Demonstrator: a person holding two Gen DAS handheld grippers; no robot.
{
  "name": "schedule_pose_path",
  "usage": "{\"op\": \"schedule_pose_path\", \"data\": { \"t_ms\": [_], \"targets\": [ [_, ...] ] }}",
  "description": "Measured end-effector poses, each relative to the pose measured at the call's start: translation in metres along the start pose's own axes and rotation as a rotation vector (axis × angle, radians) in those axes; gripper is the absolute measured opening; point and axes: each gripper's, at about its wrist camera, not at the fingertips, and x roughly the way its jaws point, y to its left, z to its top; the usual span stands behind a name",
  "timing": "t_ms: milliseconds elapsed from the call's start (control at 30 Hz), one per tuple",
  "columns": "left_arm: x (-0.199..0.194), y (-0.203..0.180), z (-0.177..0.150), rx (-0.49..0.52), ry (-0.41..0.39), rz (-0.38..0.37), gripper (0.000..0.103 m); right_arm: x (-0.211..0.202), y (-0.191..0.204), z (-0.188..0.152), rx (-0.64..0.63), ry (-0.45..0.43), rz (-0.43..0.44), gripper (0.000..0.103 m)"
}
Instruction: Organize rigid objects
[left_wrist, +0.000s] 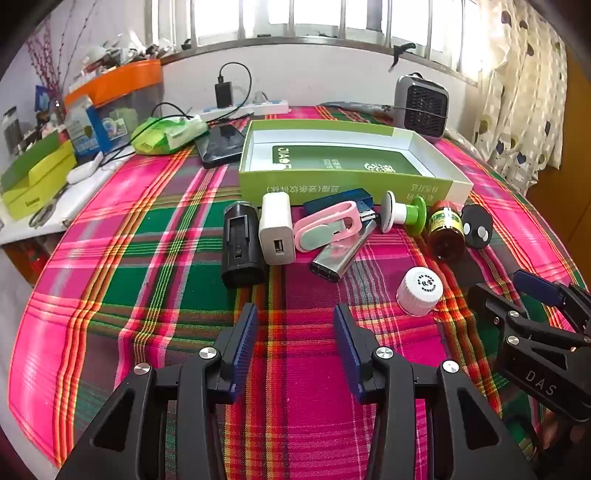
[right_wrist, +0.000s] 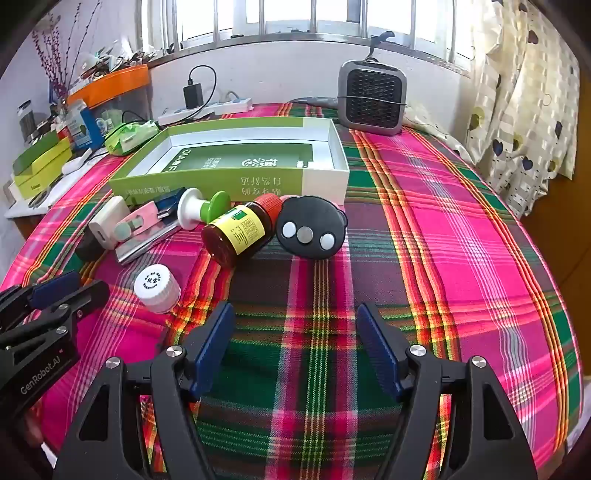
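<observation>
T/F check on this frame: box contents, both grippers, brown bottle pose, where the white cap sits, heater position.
1. The green box already holds small items. False: only its printed insert shows inside; the items lie on the cloth in front of it.
2. The left gripper and right gripper are both open and empty. True.
3. The brown bottle stands upright. False: it lies on its side, red cap toward the box.
4. The white cap sits apart from the row, nearer the grippers. True.
5. The heater is inside the box. False: it stands behind the box, near the wall.
</observation>
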Motion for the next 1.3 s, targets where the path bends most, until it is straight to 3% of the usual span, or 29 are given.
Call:
{"op": "schedule_pose_path", "data": {
  "t_ms": [1300],
  "targets": [
    [-0.0017,0.0011,-0.0021,-0.008,-0.011,0.006,0.042,0.0004,-0.0002,-0.0008,0.002,-0.003,0.002,0.069]
  ]
}}
